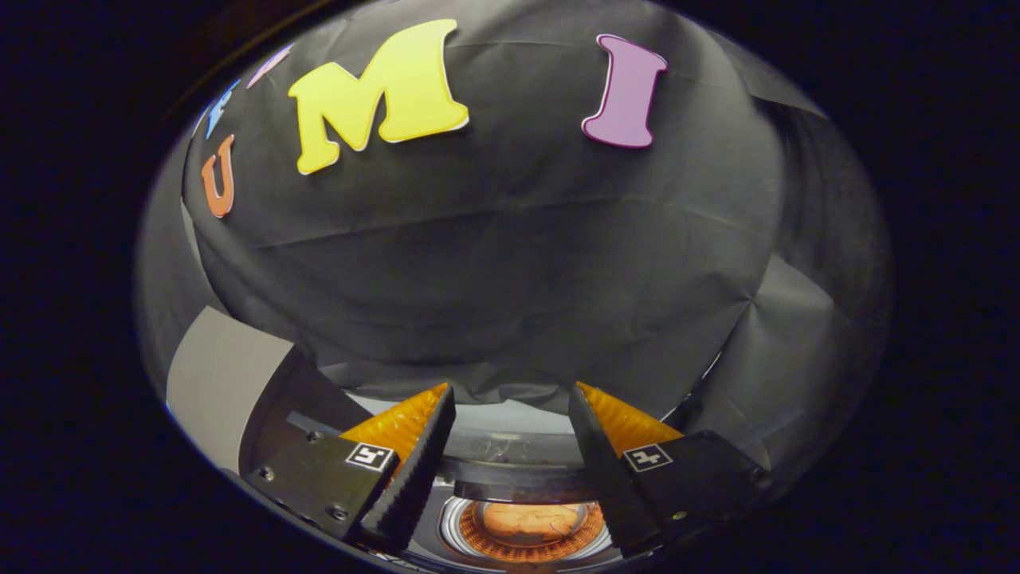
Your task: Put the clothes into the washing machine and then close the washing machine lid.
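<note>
My gripper [510,391] is open, its two fingers spread wide with nothing between them. Below and just ahead of the fingers lies the washing machine's top [510,446], a small white and dark unit. Its round drum opening [530,528] sits between the finger bases, ringed by a ribbed orange-looking wall. A crumpled pale orange mass, apparently the clothes [530,518], lies inside the drum. A flat grey panel [223,383], apparently the raised lid, stands tilted beside the left finger; I cannot tell where it is hinged.
The booth's black cloth wall [510,263] hangs close behind the machine, beyond the fingertips, and folds round on the right side [789,335].
</note>
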### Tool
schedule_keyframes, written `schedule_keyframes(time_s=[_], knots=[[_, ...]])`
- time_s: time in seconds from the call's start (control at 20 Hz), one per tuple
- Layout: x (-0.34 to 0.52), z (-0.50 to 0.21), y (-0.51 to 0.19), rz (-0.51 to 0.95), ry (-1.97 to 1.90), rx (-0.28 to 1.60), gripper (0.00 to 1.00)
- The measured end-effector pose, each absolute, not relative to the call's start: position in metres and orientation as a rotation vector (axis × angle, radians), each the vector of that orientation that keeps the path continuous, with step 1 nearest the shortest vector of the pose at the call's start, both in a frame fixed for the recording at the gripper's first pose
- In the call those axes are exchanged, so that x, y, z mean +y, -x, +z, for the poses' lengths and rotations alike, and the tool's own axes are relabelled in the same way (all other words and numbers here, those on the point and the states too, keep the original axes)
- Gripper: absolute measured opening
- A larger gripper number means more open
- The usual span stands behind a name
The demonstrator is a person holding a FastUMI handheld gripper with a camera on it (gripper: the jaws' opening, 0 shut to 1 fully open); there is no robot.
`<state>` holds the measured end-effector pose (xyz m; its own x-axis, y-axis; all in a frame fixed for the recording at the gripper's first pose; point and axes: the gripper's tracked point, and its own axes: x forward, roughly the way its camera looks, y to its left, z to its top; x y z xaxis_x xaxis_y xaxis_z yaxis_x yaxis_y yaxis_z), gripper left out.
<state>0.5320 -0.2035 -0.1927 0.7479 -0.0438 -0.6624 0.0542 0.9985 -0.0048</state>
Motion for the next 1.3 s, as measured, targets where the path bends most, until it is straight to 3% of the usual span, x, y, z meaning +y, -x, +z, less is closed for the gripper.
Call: schedule_keyframes(time_s=[1.3], knots=[[-0.192, -0.213, -0.436, -0.05, -0.003, 0.574, 0.9]])
